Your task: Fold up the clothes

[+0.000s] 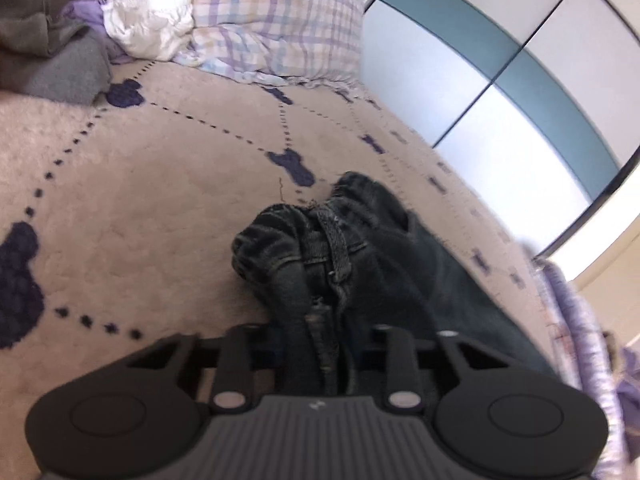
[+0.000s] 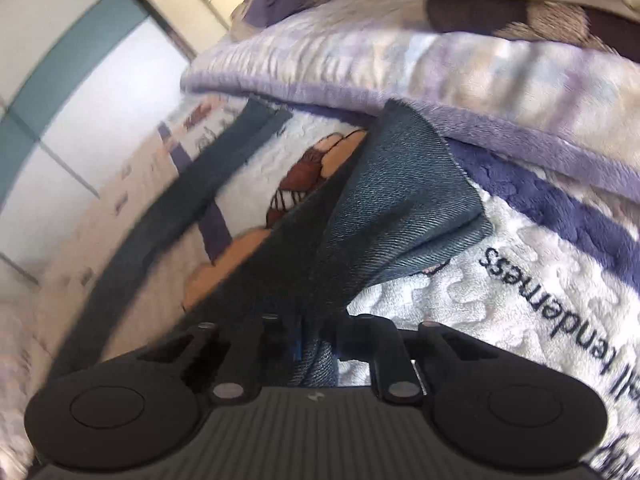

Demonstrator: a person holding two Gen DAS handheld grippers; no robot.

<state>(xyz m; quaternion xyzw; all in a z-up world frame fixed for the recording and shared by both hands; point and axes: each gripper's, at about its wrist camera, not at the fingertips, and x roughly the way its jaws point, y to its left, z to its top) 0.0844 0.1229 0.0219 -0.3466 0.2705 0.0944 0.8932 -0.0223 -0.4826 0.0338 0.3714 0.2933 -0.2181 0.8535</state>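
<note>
Pinching the dark blue denim jeans (image 1: 344, 248) at both ends, the left gripper (image 1: 324, 340) and right gripper (image 2: 316, 336) hold cloth running toward twelve o'clock over the bed (image 1: 160, 168).

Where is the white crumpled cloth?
In the left wrist view, the white cloth lies at the top left, on the bed between the grey clothes and the checked pillow.

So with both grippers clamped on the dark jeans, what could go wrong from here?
1. The left gripper pinches a bunched wad at the jeans waistband, so layers may slip out unevenly.
2. The right gripper holds a twisted leg end; the fold could come out crooked.
3. The leg reaches under the lilac blanket edge and may snag.
</note>
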